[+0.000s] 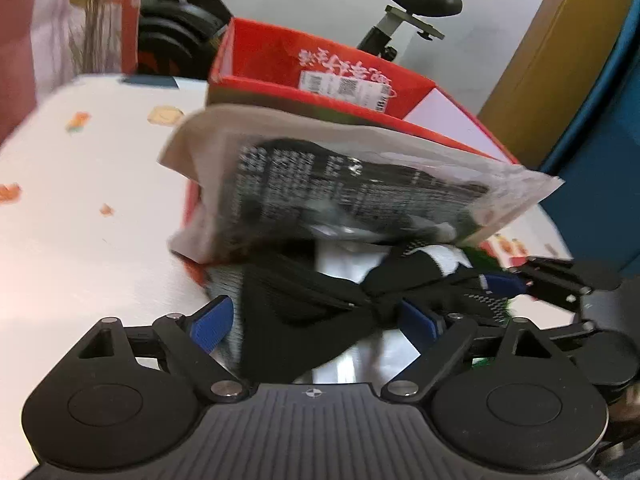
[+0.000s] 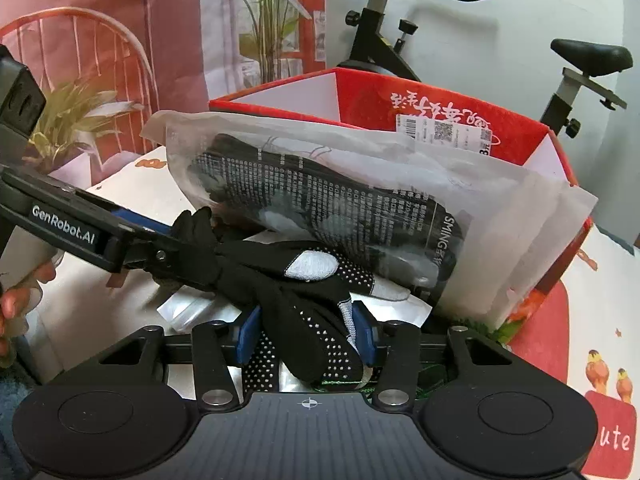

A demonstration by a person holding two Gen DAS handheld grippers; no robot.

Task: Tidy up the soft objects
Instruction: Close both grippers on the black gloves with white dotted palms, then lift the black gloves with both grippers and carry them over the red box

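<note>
A black glove (image 2: 308, 320) with white dots and a grey patch sits between both grippers. My right gripper (image 2: 306, 336) is shut on the glove's wide end. My left gripper (image 2: 188, 236) comes in from the left in the right wrist view and is shut on the glove's other end. In the left wrist view the glove (image 1: 304, 320) lies between the left gripper's (image 1: 316, 320) blue pads (image 1: 212, 326), which press on it. A clear plastic bag (image 2: 360, 216) with a black printed insert leans on the red box (image 2: 440, 112) behind the glove.
The red cardboard box (image 1: 320, 68) stands open on a white patterned tablecloth (image 1: 80, 200). An exercise bike (image 2: 400, 40) and potted plants (image 2: 72, 120) stand behind the table. A silvery packet (image 2: 200, 308) lies under the glove.
</note>
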